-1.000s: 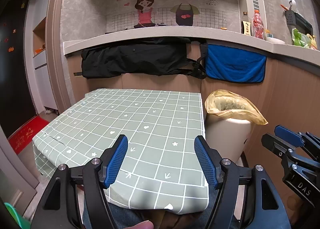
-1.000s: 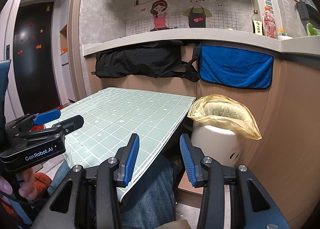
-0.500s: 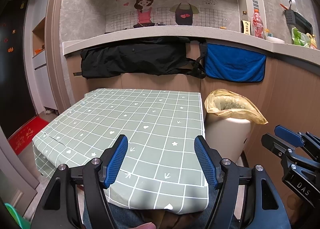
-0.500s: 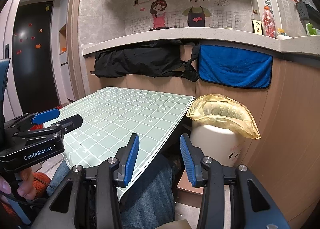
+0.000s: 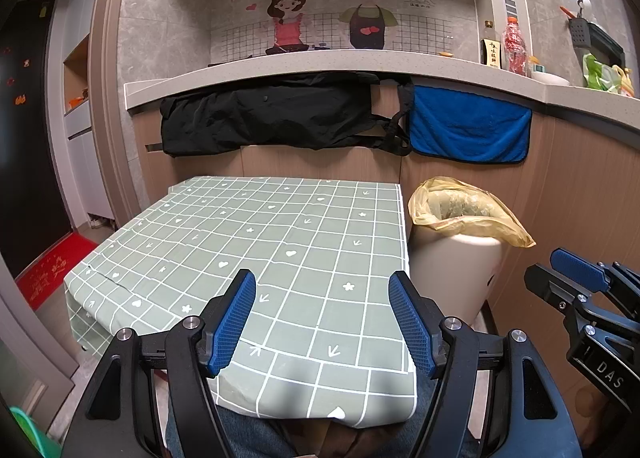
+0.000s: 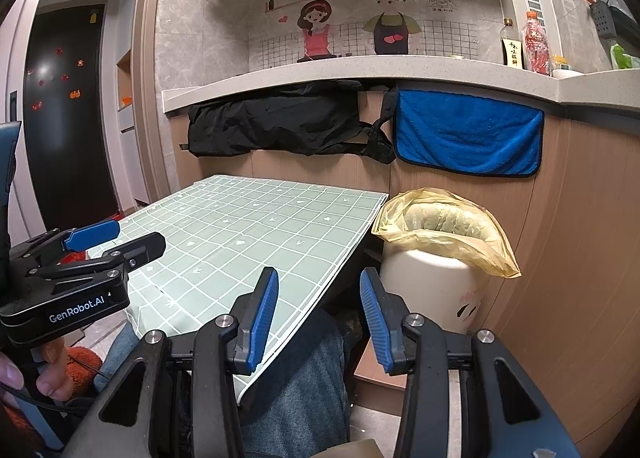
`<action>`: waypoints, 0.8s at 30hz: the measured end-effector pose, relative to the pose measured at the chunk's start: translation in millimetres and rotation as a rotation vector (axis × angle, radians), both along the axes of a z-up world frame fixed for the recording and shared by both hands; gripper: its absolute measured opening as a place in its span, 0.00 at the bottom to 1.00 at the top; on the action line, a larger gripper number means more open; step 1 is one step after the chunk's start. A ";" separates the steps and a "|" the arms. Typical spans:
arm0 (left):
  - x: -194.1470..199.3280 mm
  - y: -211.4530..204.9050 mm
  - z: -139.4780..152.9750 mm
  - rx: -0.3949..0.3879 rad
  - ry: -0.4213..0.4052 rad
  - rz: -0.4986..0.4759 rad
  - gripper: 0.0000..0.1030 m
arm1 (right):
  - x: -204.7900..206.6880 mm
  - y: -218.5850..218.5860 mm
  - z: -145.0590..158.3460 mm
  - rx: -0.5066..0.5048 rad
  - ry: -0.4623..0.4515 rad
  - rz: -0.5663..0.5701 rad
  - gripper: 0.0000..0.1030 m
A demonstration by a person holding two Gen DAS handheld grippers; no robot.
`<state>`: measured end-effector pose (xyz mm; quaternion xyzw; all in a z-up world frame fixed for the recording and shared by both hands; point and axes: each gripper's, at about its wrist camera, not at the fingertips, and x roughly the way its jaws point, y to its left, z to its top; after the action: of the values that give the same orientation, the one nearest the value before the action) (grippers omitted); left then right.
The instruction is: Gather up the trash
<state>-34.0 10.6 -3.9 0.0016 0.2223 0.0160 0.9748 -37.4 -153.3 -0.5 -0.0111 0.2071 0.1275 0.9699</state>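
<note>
Left wrist view: my left gripper (image 5: 322, 316) spread wide, empty, over green checked tablecloth (image 5: 260, 242). At 3 o'clock, white bin (image 5: 452, 270) beside table edge, yellow liner (image 5: 464, 212) inside; contents not discernible. My right gripper (image 5: 576, 270) at far 3 o'clock, housing marked "DAS".

Right wrist view: my right gripper (image 6: 316, 316) parted, empty. Bin (image 6: 432, 286) at 2 o'clock. My left gripper (image 6: 116, 238) at 9 o'clock, labelled "GenRobot.AI".

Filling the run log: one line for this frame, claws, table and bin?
left claw: open, empty | right claw: open, empty | table: no trash seen | bin: lined, right of table
</note>
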 end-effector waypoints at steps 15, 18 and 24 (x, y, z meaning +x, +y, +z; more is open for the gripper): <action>0.8 5.6 -2.7 -0.003 0.010 -0.018 0.67 | 0.6 -1.0 0.3 0.004 0.001 -0.004 0.39; 1.0 7.2 -3.2 -0.005 0.015 -0.028 0.67 | 0.1 -1.5 0.7 0.003 0.002 -0.011 0.39; 0.8 6.8 -3.9 -0.003 0.017 -0.029 0.67 | -3.1 -4.3 2.4 0.011 -0.008 -0.024 0.39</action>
<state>-33.2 17.4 -7.8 0.0035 0.2306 0.0015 0.9730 -40.4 -157.6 1.9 -0.0036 0.2028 0.1172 0.9722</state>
